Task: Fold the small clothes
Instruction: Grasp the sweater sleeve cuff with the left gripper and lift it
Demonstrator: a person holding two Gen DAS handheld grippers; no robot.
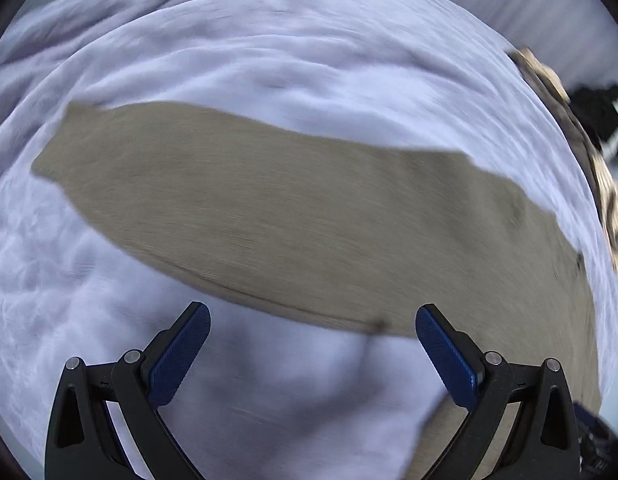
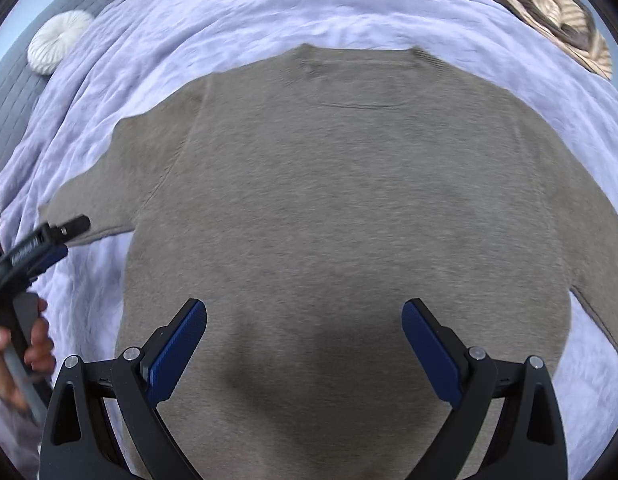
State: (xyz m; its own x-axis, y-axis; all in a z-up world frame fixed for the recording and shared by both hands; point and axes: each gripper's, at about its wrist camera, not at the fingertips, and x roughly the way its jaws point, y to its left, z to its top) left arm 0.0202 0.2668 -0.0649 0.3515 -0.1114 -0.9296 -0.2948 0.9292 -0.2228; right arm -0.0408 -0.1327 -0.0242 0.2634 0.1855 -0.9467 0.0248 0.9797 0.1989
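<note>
A taupe knit sweater (image 2: 349,200) lies flat on a pale lavender bedspread (image 2: 189,32), neckline at the far side. In the left wrist view one of its sleeves (image 1: 269,208) stretches across the cover. My left gripper (image 1: 313,320) is open just short of the sleeve's near edge, nothing between its blue pads (image 1: 177,356). My right gripper (image 2: 305,316) hovers open over the sweater's lower body, also holding nothing. The left gripper (image 2: 49,236) shows at the left edge of the right wrist view, close to the sleeve cuff, held by a hand (image 2: 33,348).
A round white cushion (image 2: 61,40) rests on a grey quilted headboard (image 2: 13,92) at the far left. A brown and cream patterned cloth (image 2: 557,12) lies at the far right of the bed. The bedspread (image 1: 269,48) extends beyond the sleeve.
</note>
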